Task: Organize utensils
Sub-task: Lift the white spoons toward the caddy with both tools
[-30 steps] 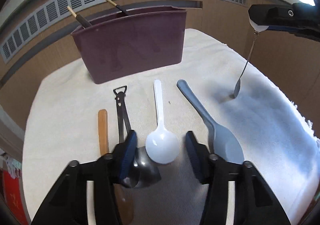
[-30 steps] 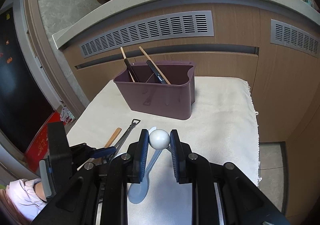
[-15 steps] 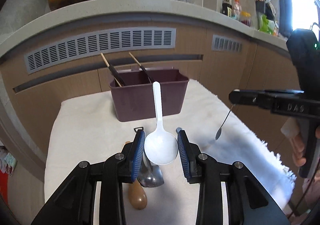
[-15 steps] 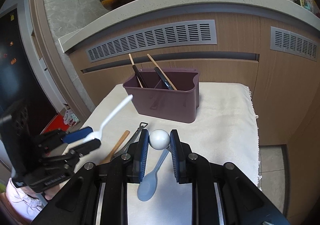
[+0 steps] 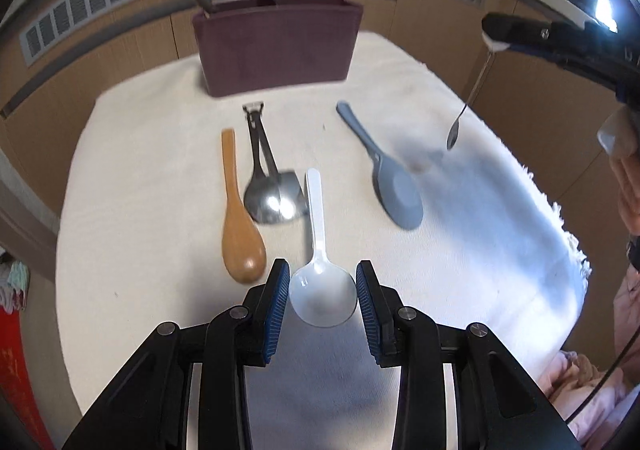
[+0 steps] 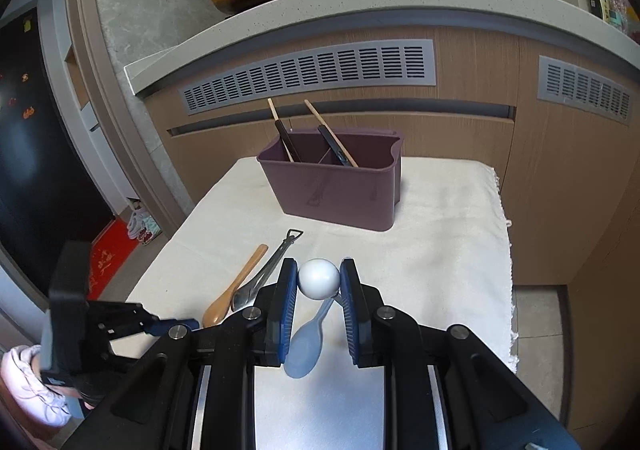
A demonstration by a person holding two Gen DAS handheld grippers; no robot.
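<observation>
My left gripper (image 5: 322,267) is shut on the bowl of a white plastic spoon (image 5: 322,296), held above the cloth with its handle pointing away toward the purple caddy (image 5: 276,46). My right gripper (image 6: 319,268) is shut on the white ball end of a thin metal spoon (image 5: 454,138). That spoon hangs bowl-down over the cloth's right side. The caddy (image 6: 332,186) stands at the back with chopsticks (image 6: 280,130) leaning in it. In the right wrist view the left gripper (image 6: 176,324) shows low on the left.
On the cream cloth (image 5: 140,170) lie a wooden spoon (image 5: 240,234), a metal ladle (image 5: 272,198) and a blue-grey spoon (image 5: 394,186). A cabinet wall with vents rises behind the caddy. A person's hand (image 5: 628,170) is at the right edge.
The left gripper shut on the white spoon's bowl, lifted it off the cloth and drew back from the caddy. The right gripper kept its hold and barely shifted.
</observation>
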